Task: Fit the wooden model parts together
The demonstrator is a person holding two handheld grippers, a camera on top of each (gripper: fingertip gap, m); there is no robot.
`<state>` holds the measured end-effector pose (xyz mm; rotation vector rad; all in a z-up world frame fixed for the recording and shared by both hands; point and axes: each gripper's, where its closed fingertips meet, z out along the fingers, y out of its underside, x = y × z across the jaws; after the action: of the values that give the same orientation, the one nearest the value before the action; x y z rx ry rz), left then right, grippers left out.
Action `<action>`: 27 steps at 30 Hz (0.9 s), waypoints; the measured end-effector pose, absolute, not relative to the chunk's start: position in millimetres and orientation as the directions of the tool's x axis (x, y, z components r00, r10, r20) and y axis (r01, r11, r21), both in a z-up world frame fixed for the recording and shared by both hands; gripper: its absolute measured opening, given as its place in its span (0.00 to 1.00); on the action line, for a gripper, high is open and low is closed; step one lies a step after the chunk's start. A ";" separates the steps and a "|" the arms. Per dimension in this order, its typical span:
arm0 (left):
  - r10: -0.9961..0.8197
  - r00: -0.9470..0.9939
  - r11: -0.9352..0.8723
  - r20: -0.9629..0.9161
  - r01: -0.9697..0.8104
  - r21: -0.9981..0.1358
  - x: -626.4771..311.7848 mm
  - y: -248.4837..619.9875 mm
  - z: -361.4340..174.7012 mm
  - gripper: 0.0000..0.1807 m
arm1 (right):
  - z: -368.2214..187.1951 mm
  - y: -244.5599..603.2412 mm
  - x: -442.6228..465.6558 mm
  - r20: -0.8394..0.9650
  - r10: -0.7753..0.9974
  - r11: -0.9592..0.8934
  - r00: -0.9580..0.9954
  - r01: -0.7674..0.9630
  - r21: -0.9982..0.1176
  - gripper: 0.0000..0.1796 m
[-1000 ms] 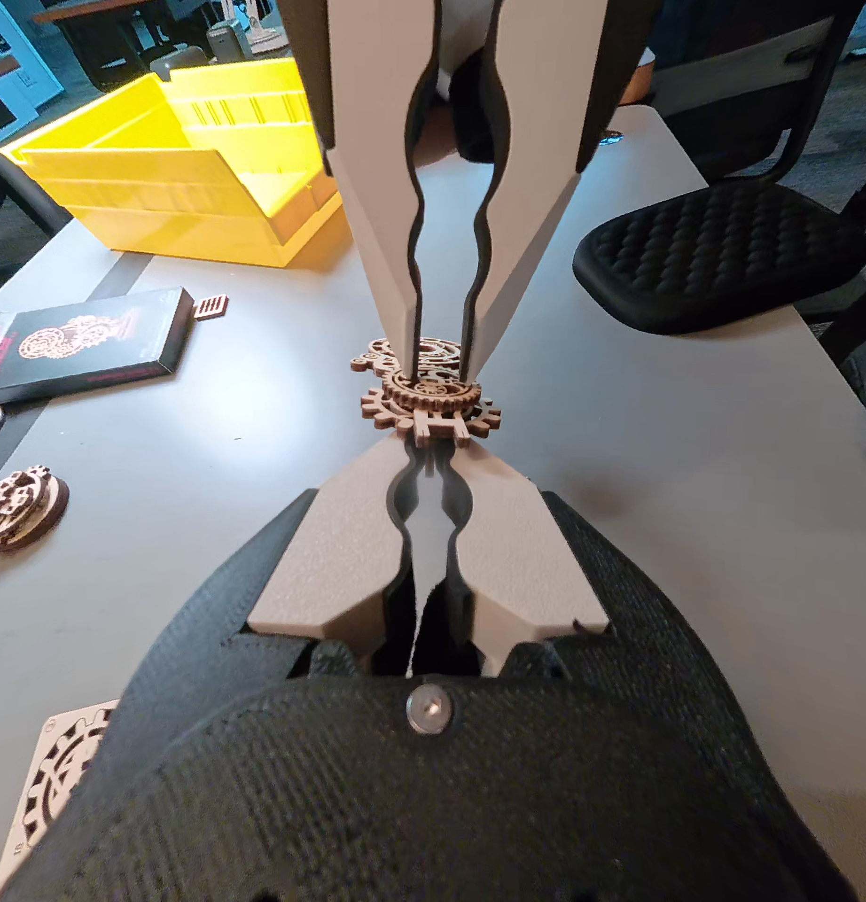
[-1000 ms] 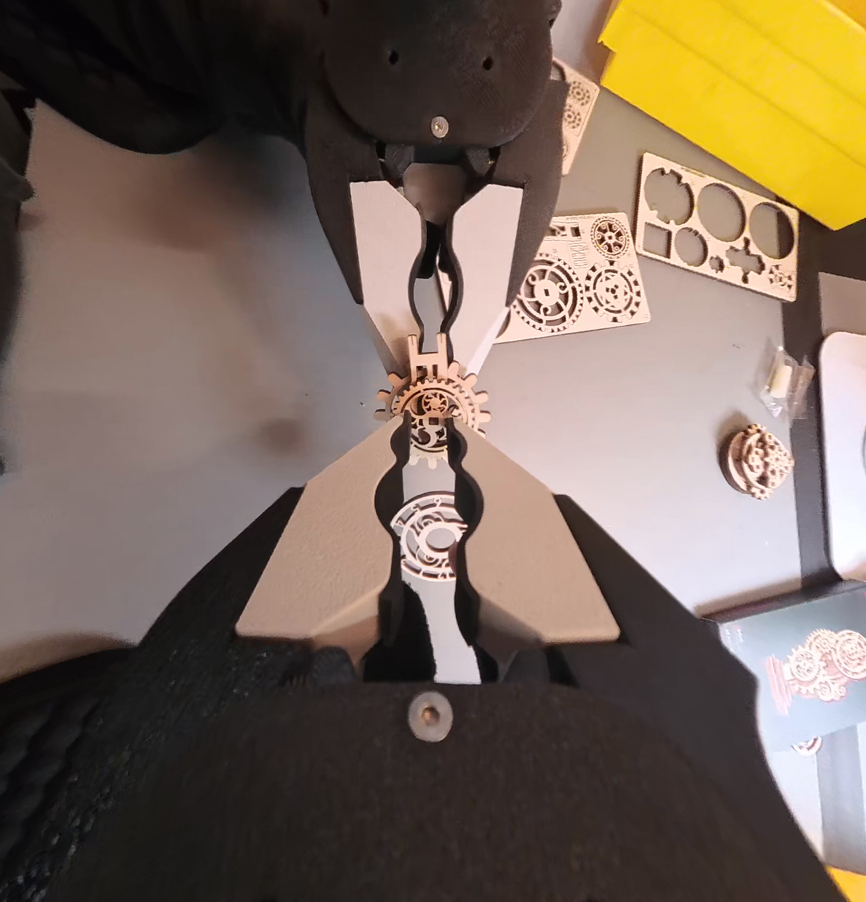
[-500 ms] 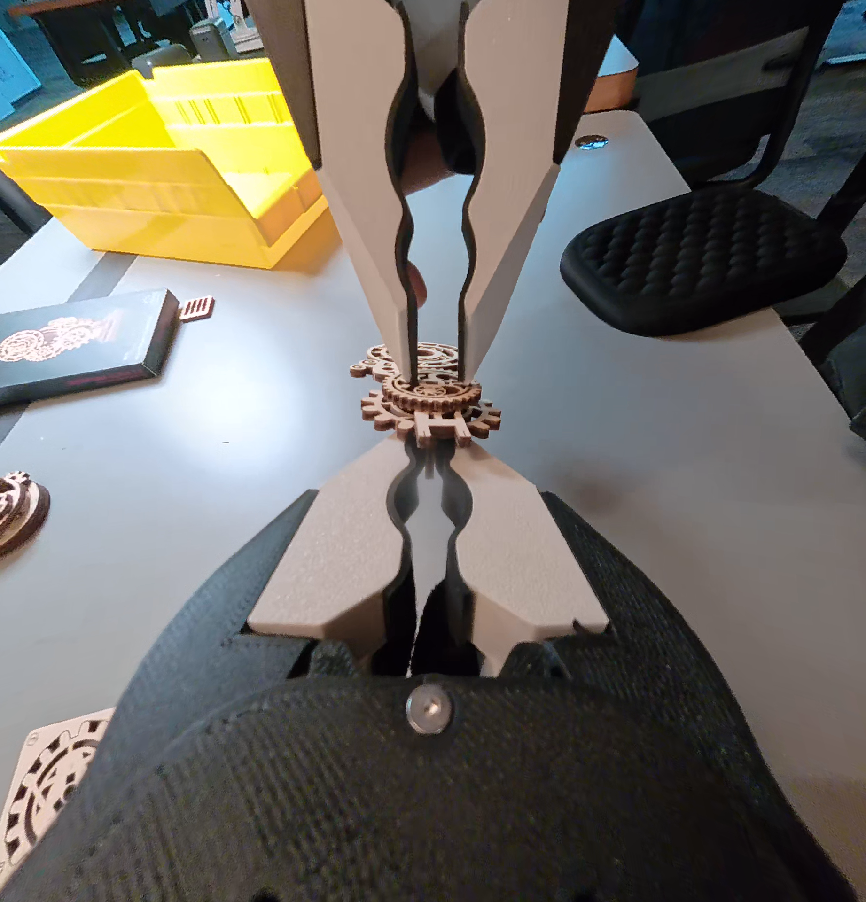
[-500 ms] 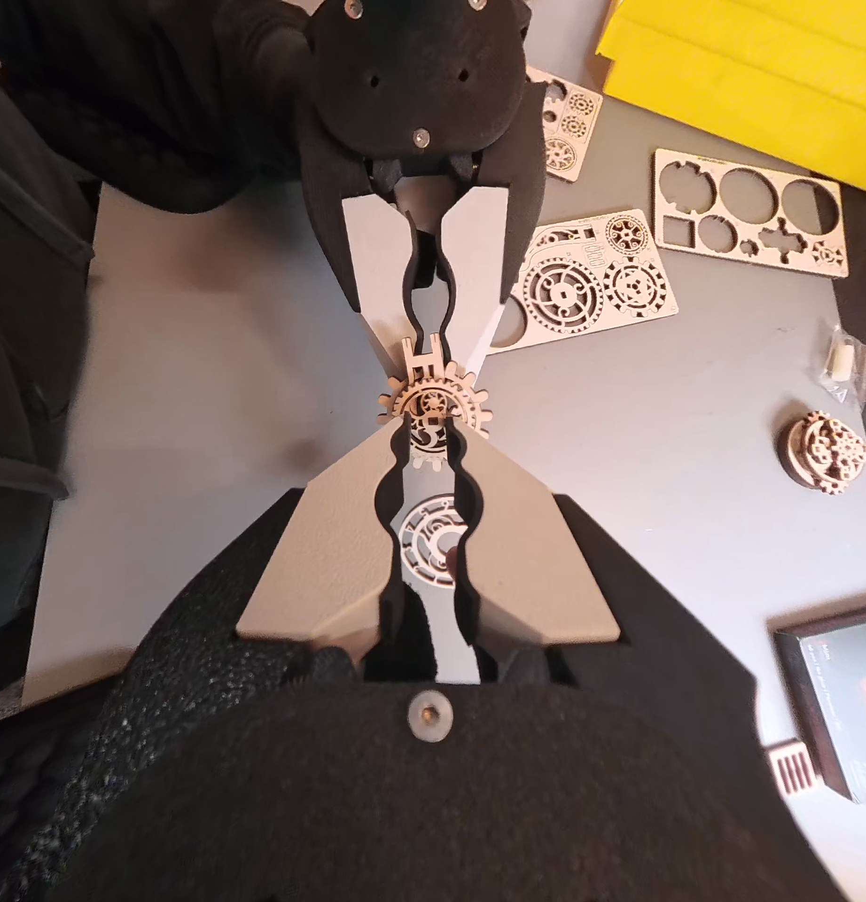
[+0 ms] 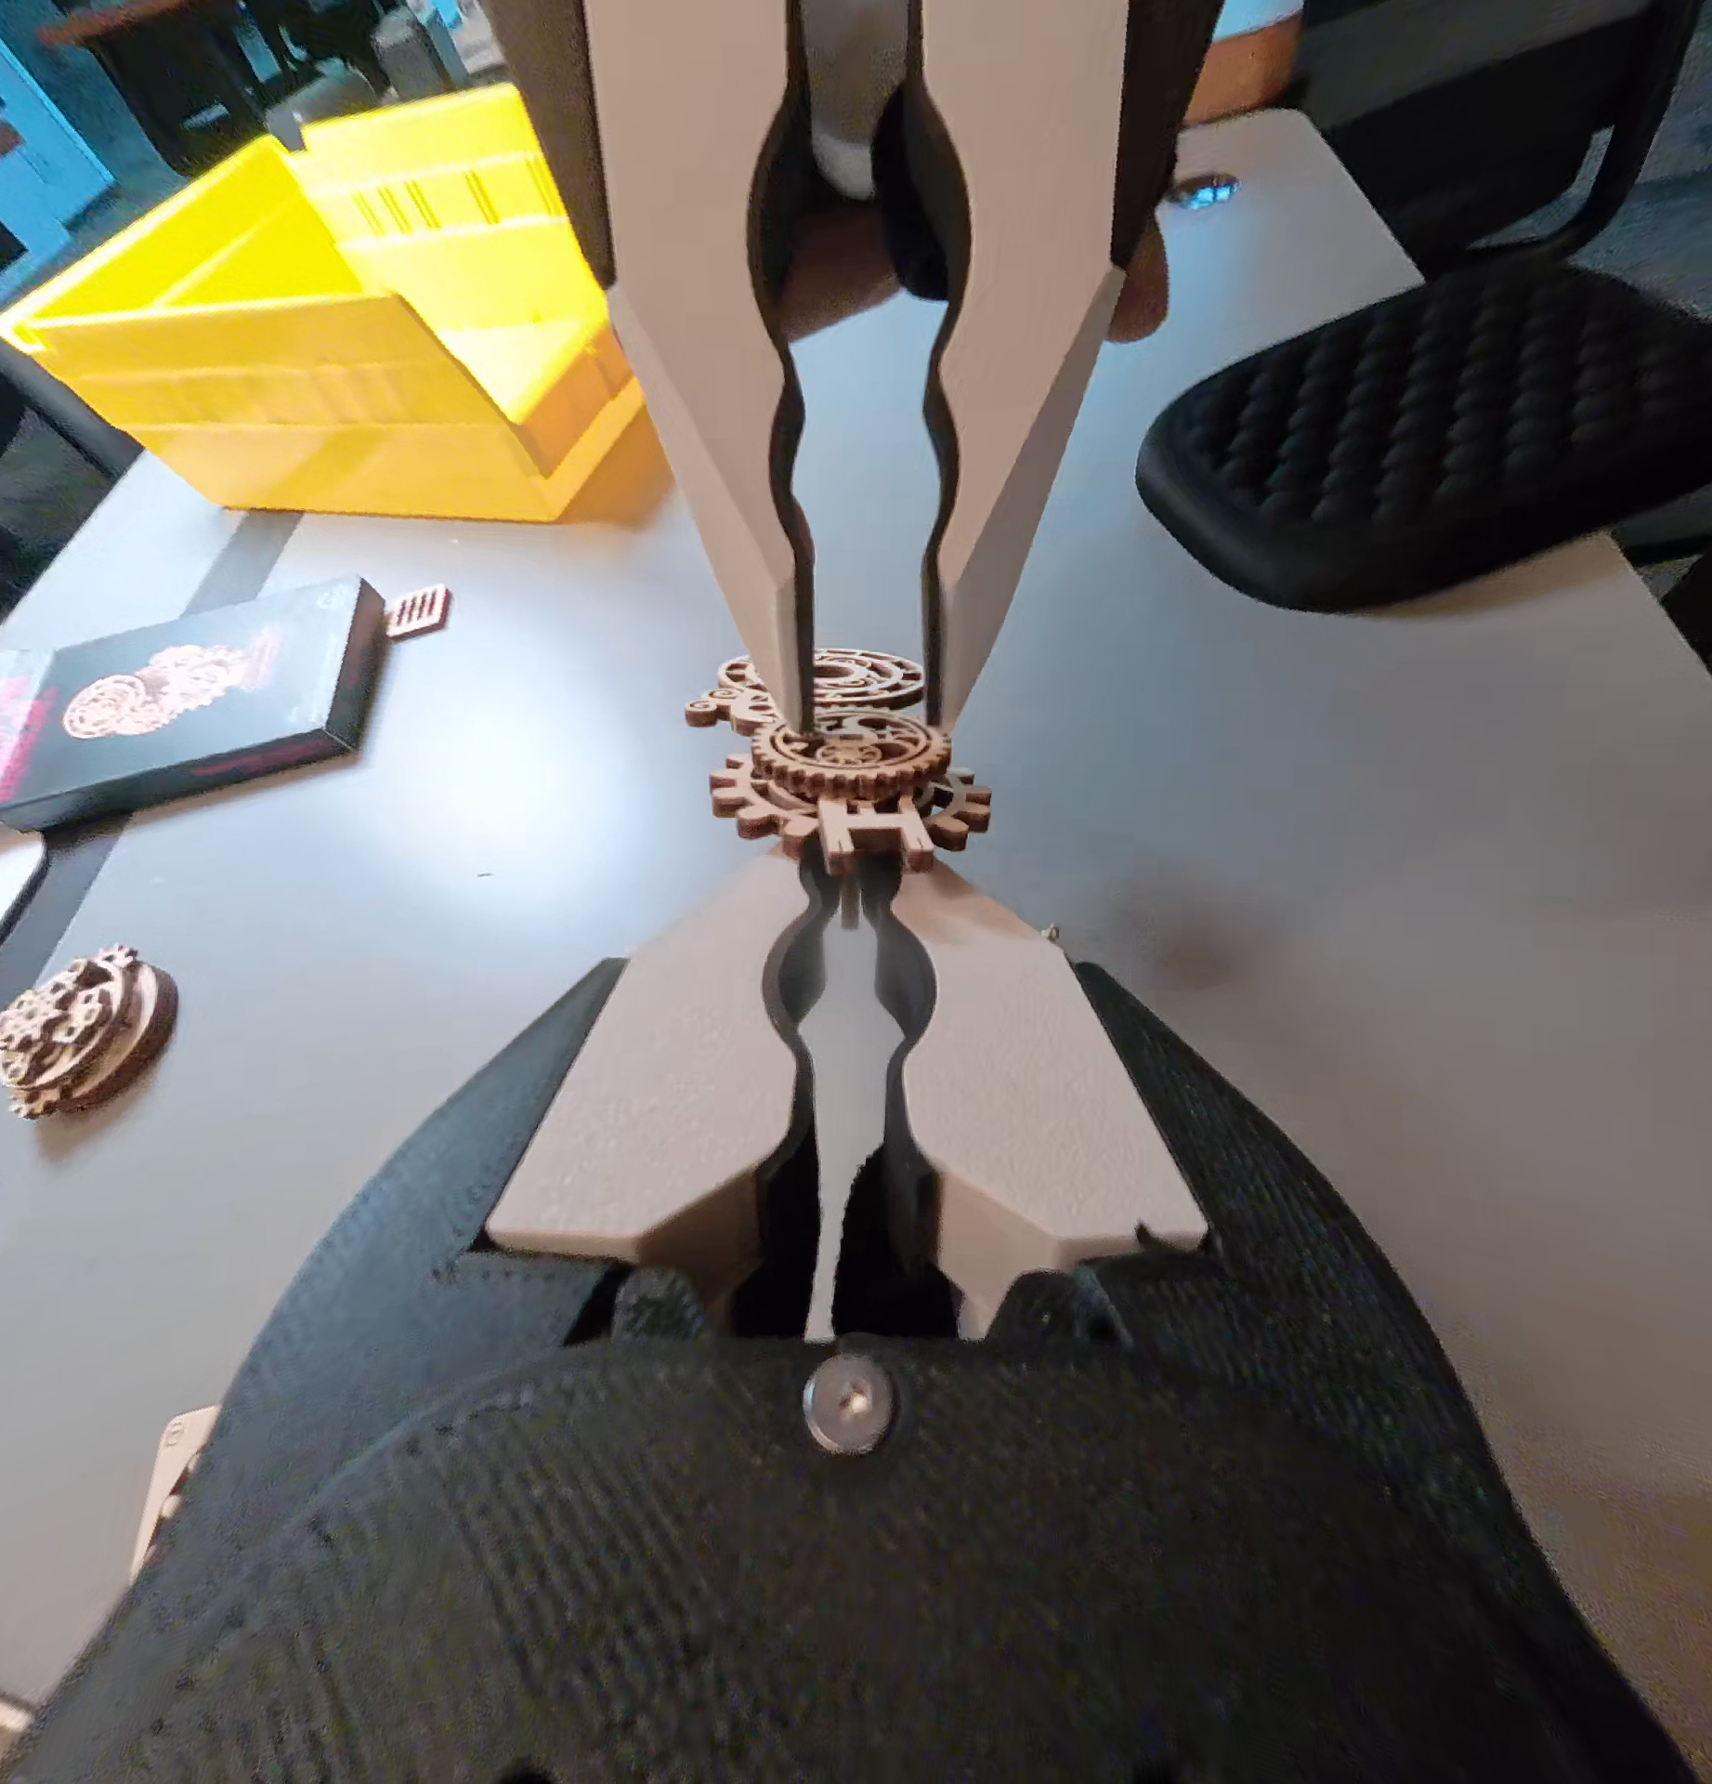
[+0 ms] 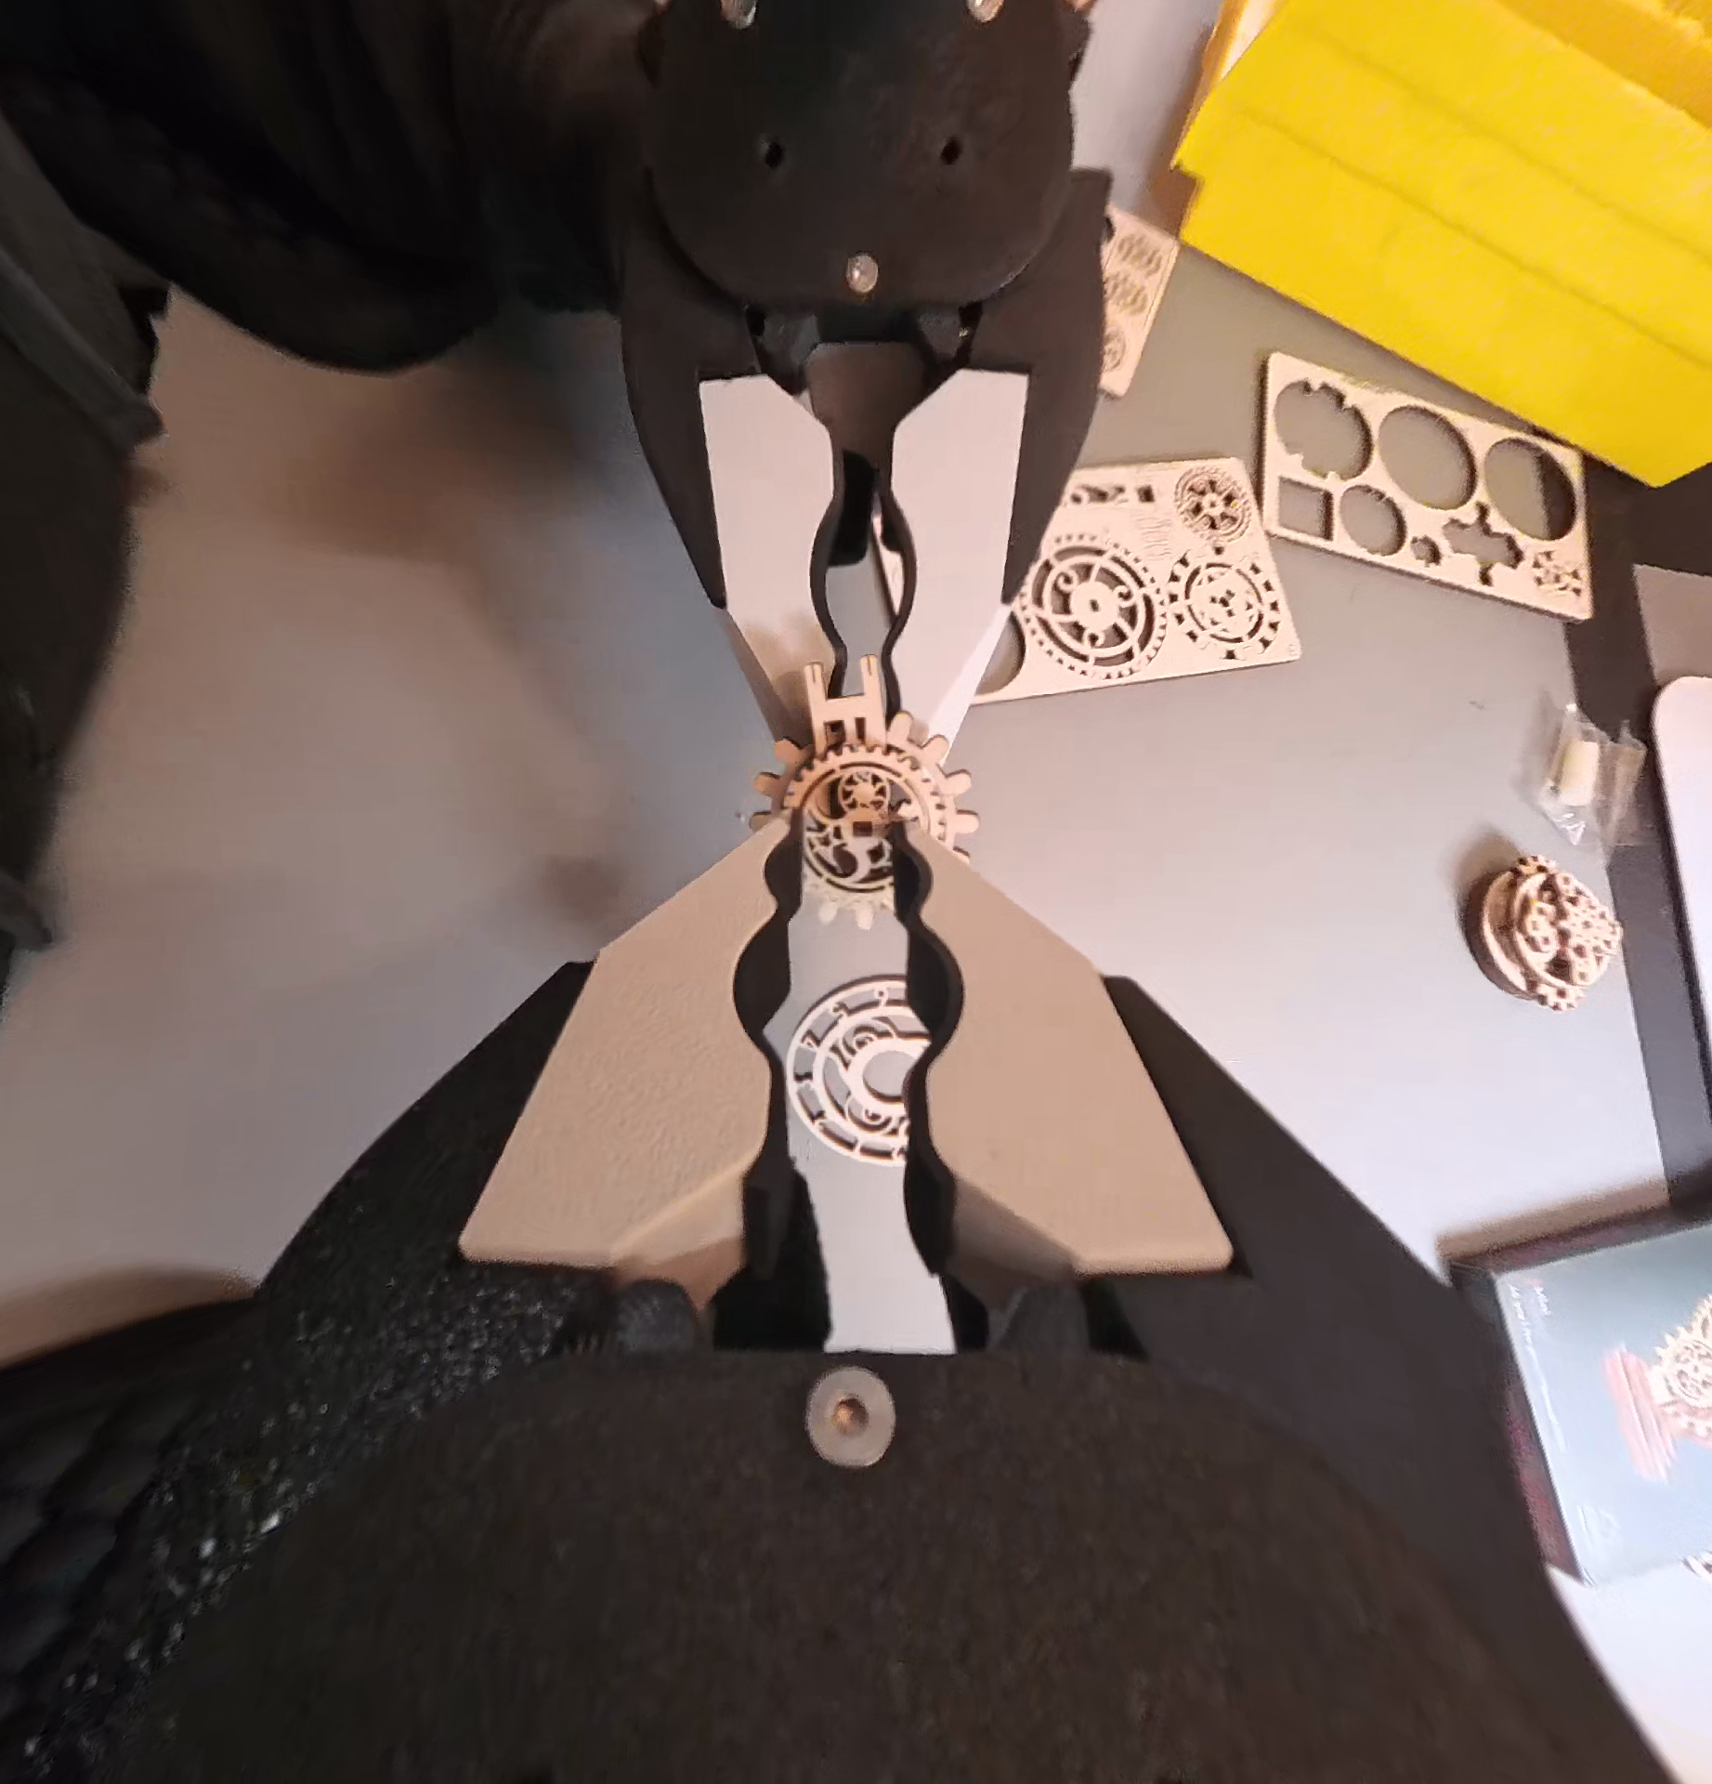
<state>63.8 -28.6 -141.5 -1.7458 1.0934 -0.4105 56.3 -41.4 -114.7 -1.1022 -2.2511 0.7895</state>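
While both grippers meet over the grey table (image 5: 1218,869), a stacked wooden gear assembly (image 5: 847,787) sits between their tips.

Nearest, the left gripper (image 5: 850,874) is clamped on the H-shaped tab (image 5: 871,832) at the assembly's edge; opposite, the right gripper (image 5: 869,719) comes down from above, its narrowly parted fingers set on the small top gear (image 5: 850,755). Just behind lies a round fretwork disc (image 5: 856,676), farther left a dark box (image 5: 166,700), and beyond it a yellow bin (image 5: 302,386).
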 end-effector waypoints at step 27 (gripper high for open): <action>-0.824 0.534 -0.097 -0.188 -0.460 -0.883 68.0 -31.8 -133.2 0.00 | -104.7 -40.3 56.3 0.282 0.790 0.590 -0.544 0.550 -0.591 0.04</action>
<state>68.0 -31.8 -133.2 -1.7357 1.0807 -0.4389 56.3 -40.3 -104.7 -1.0633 -2.2907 0.6001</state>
